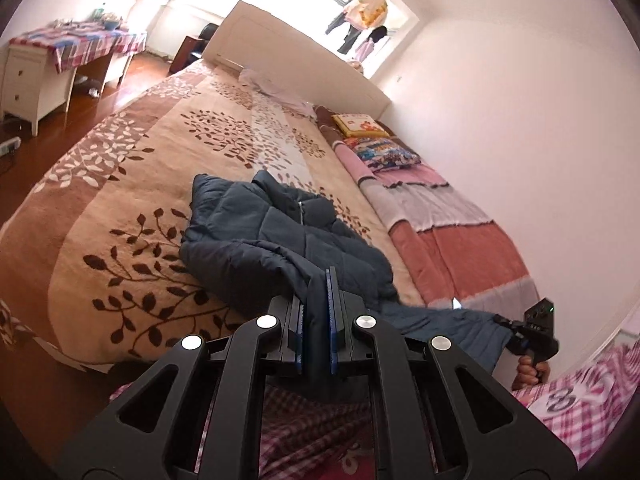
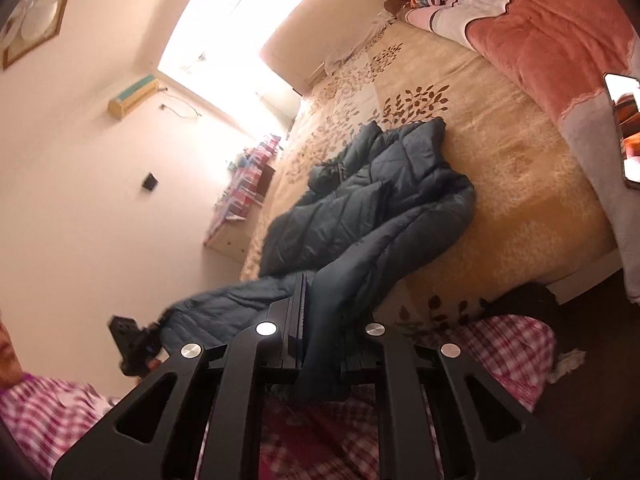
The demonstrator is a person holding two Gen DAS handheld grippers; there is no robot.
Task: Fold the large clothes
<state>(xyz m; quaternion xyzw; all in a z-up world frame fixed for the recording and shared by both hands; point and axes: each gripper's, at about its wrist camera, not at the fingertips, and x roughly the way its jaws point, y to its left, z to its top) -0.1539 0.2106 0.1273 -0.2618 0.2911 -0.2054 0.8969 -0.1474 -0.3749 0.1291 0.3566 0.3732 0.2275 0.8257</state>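
Left wrist view: showed the left gripper (image 1: 318, 304) clamped nearly shut on a thin fold at the near edge of the dark blue padded jacket (image 1: 276, 236), with the rest of the garment bunched on the leaf-patterned bedspread (image 1: 120, 184) near the foot of the bed. Further right, caught the right gripper (image 1: 534, 330) holding the same hem, which hung stretched between the two. Right wrist view: confirmed jaws pinched to a narrow gap around a thicker wad of that fabric.

Best done by keeping both grips level and the hem taut, lifting high enough to let the bunched body shake out, then laying it flat on open bedspread, clear of the pink striped blanket (image 1: 452, 236).

Could not make out sleeves or hood in the crumple; perhaps the zip (image 1: 301, 210) marked the front. Lost the jacket's underside, and the fabric below the jaws behind the gripper bodies. Window glare washed out the far end.
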